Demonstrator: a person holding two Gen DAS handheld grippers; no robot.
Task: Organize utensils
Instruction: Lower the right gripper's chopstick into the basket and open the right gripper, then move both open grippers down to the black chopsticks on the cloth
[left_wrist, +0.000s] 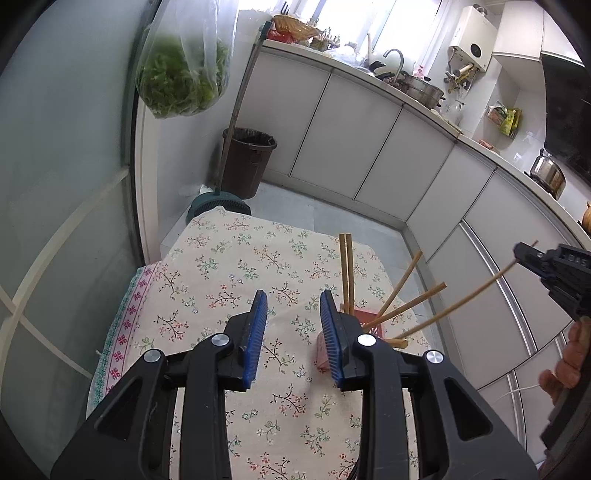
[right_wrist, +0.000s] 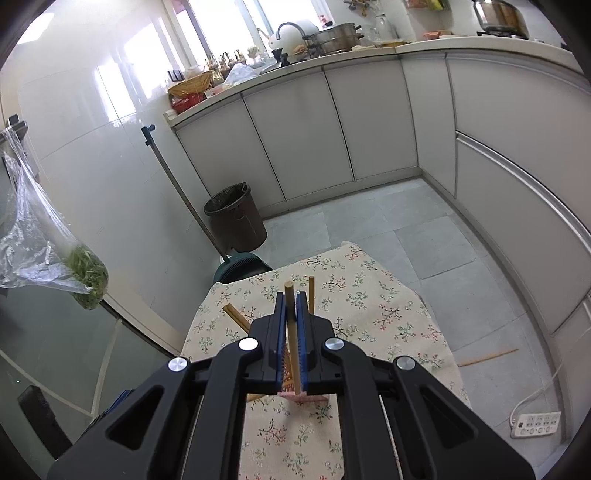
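A small red slotted holder (left_wrist: 364, 321) stands on the floral tablecloth (left_wrist: 229, 266), just right of my left gripper (left_wrist: 293, 295). Several wooden chopsticks (left_wrist: 346, 273) lean out of it. The left gripper is open, with only cloth between its blue pads. At the far right edge, my right gripper (left_wrist: 524, 253) is shut on one long chopstick (left_wrist: 461, 302), whose lower end reaches the holder. In the right wrist view, that gripper (right_wrist: 291, 299) clamps the chopstick (right_wrist: 290, 317) upright above the holder (right_wrist: 295, 395), with other chopsticks (right_wrist: 236, 317) fanning out beside it.
One chopstick (right_wrist: 487, 357) lies on the grey floor right of the table, near a white power strip (right_wrist: 535, 424). A brown bin (left_wrist: 249, 158) and a green fan (left_wrist: 218, 206) stand beyond the table's far edge. A bag of greens (left_wrist: 181, 74) hangs at left. A hand (left_wrist: 569, 362) shows at right.
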